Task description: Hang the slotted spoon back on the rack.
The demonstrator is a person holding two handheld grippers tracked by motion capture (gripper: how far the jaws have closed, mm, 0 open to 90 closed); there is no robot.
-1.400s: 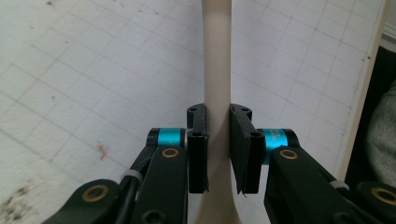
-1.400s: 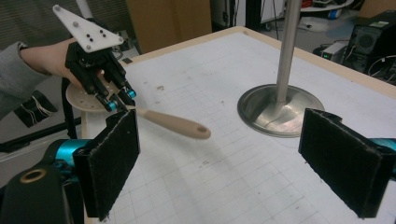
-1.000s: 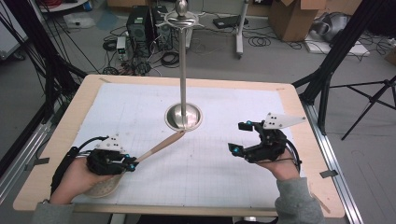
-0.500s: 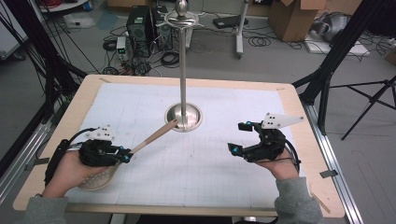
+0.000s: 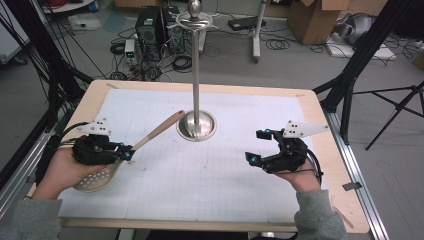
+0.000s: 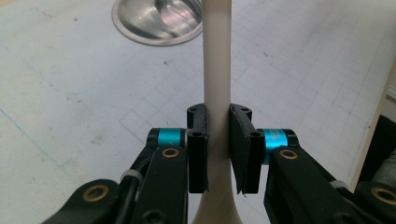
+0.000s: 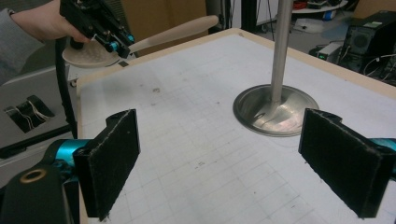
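Observation:
A beige slotted spoon [image 5: 102,172] with a long handle [image 5: 160,130] is lifted off the white mat at the left. My left gripper [image 5: 126,152] is shut on its handle [image 6: 216,93], with both pads pressed against the shaft; the handle tip points up toward the metal stand [image 5: 196,70]. The spoon [image 7: 88,53] and the left gripper [image 7: 114,44] also show far off in the right gripper view. My right gripper [image 5: 256,147] rests at the right of the mat, jaws wide open and nothing between its pads [image 7: 114,158].
The metal stand has a round base [image 5: 197,125] in the mat's middle and a tall pole with a hooked top. The wooden table edge [image 5: 200,225] runs along the front. Computers, cables and boxes sit on the floor beyond.
My left gripper has risen with the spoon, and the handle tip has swung up and away from the stand's base. The right hand has kept still.

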